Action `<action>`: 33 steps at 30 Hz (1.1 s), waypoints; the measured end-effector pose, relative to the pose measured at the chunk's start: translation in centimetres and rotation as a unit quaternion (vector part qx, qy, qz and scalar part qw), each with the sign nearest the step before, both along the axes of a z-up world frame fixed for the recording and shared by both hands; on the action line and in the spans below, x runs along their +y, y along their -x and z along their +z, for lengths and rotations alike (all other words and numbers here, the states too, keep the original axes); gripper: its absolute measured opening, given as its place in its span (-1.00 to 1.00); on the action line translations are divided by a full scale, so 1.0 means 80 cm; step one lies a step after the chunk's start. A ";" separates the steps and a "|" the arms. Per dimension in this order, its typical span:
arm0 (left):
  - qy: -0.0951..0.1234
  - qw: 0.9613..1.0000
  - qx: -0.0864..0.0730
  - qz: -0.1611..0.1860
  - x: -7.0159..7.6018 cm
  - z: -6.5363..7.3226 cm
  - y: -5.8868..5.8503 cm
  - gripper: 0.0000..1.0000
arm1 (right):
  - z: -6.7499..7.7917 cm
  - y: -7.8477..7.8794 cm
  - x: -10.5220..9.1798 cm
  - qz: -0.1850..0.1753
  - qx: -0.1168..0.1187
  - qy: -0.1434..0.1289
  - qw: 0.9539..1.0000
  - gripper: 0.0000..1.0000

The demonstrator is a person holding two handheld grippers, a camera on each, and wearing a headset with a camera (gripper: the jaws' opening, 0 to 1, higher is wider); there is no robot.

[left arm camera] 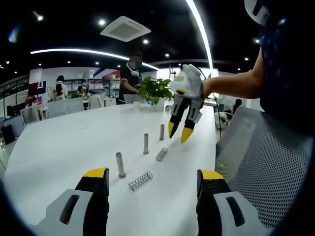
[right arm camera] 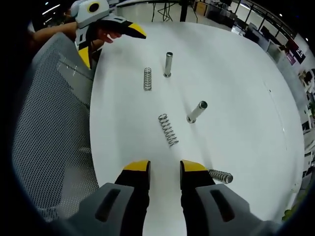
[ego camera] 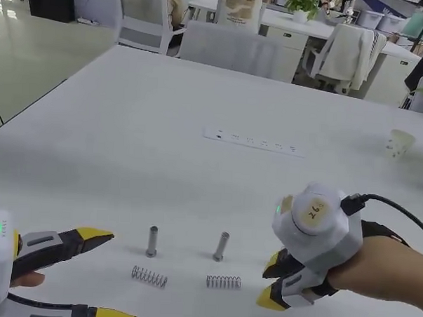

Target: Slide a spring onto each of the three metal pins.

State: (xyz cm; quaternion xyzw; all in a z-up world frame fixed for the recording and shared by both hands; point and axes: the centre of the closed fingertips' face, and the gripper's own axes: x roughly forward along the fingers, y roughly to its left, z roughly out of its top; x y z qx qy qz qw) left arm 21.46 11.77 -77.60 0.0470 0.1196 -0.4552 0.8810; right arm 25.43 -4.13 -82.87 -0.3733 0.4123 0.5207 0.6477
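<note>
Big white table (ego camera: pixel 200 95), smooth and matte, running from the near edge to the far side. A grey mesh chair (left arm camera: pixel 256 162) sits at its near edge. On the far side lies one long, flat white power strip (ego camera: pixel 254 142), with one paper cup (ego camera: pixel 400 143) far right.

Two tongs in play. The left gripper (ego camera: pixel 108 275) is at the near left, grey jaws with yellow tips spread wide and nothing between them. The right gripper (ego camera: pixel 269 282) is at the near right, yellow tips down toward the table with only a narrow gap, holding nothing.

Three metal pins, short smooth grey cylinders, each standing on a small flared foot in a row across the near table. The left pin (ego camera: pixel 152 241) is bare and so is the middle pin (ego camera: pixel 221 246). The third pin (left arm camera: pixel 162 132), on the right just beside the right gripper's tips, is ribbed all the way up with a coil around it.

Two loose springs, thin silvery wire coils, lie flat. One spring (ego camera: pixel 149 276) is just near of the left pin and the other spring (ego camera: pixel 224 281) just near of the middle pin, neither touching a pin.
</note>
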 end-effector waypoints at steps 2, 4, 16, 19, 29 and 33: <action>0.001 1.000 0.000 0.003 0.002 0.000 0.000 0.37 | -0.002 -0.002 0.006 0.006 0.002 0.001 1.000 -0.56; 0.002 1.000 -0.001 0.005 0.004 0.000 0.001 0.37 | -0.004 -0.004 0.010 0.013 0.000 0.004 1.000 -0.57; 0.002 1.000 0.000 0.014 0.009 0.001 0.004 0.36 | -0.022 -0.016 0.029 0.046 0.003 0.015 0.999 -0.66; 0.002 1.000 0.001 0.014 0.010 0.001 0.004 0.36 | -0.027 -0.017 0.030 0.053 0.005 0.021 0.998 -0.68; 0.000 1.000 0.003 0.016 0.012 0.000 0.004 0.35 | -0.033 -0.023 0.035 0.071 0.005 0.031 0.997 -0.74; 0.000 1.000 0.004 0.016 0.012 0.000 0.004 0.35 | -0.035 -0.023 0.036 0.080 0.006 0.038 0.996 -0.77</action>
